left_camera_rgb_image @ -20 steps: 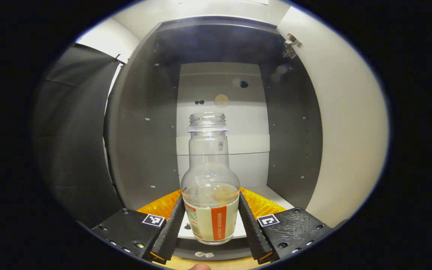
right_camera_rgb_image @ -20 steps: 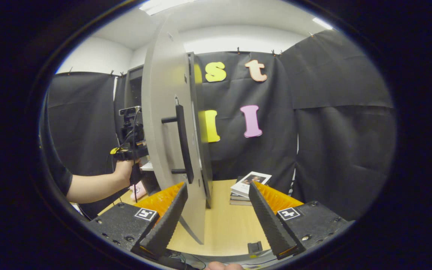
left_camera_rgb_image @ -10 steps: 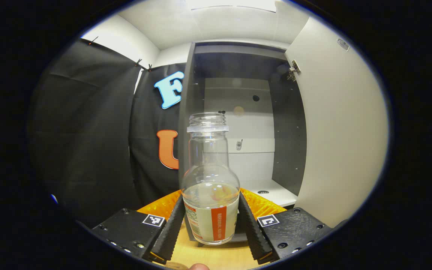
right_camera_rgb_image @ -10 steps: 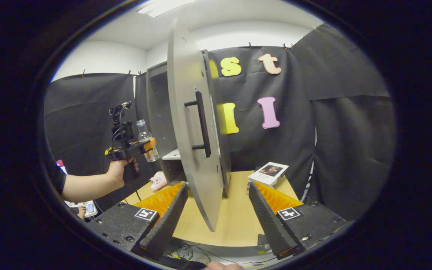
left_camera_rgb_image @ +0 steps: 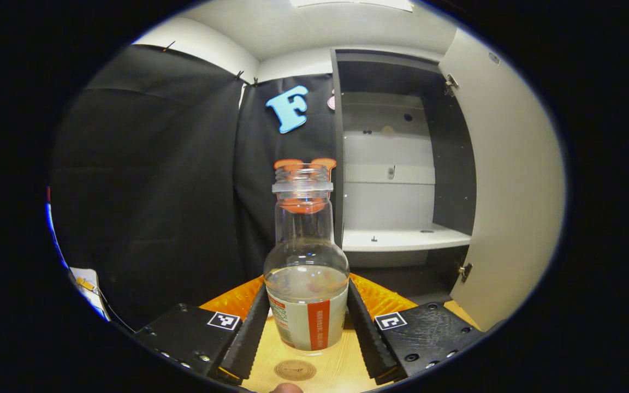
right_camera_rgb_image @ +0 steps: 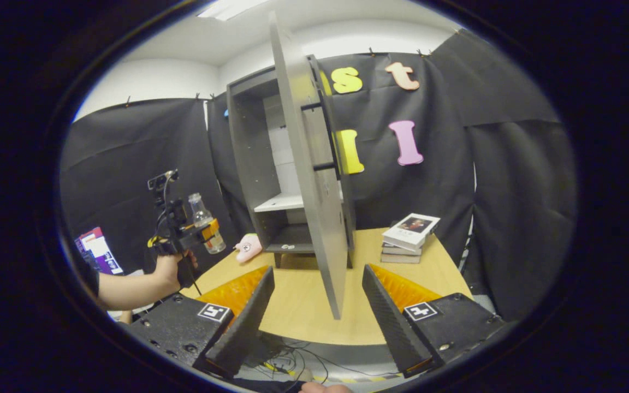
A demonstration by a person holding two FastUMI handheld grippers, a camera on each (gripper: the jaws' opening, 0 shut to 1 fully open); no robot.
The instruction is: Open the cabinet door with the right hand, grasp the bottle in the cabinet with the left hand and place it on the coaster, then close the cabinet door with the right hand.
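Between ribbed fingers (left_camera_rgb_image: 249, 333), clear glassy bottle (left_camera_rgb_image: 306, 273)

Black cloth (right_camera_rgb_image: 511, 180) drapes the booth's walls below a white ceiling with a lit panel (right_camera_rgb_image: 232, 8). A light wooden surface (right_camera_rgb_image: 314, 305) carries a stack of books (right_camera_rgb_image: 408, 237) at the far right. Cables (right_camera_rgb_image: 287, 363) trail under its near edge.

I see a stack of books (right_camera_rgb_image: 408, 237) on the wooden table (right_camera_rgb_image: 303, 305) | pink soft thing (right_camera_rgb_image: 248, 248) near the table's far left edge | loose cables (right_camera_rgb_image: 287, 363) below the table's near edge
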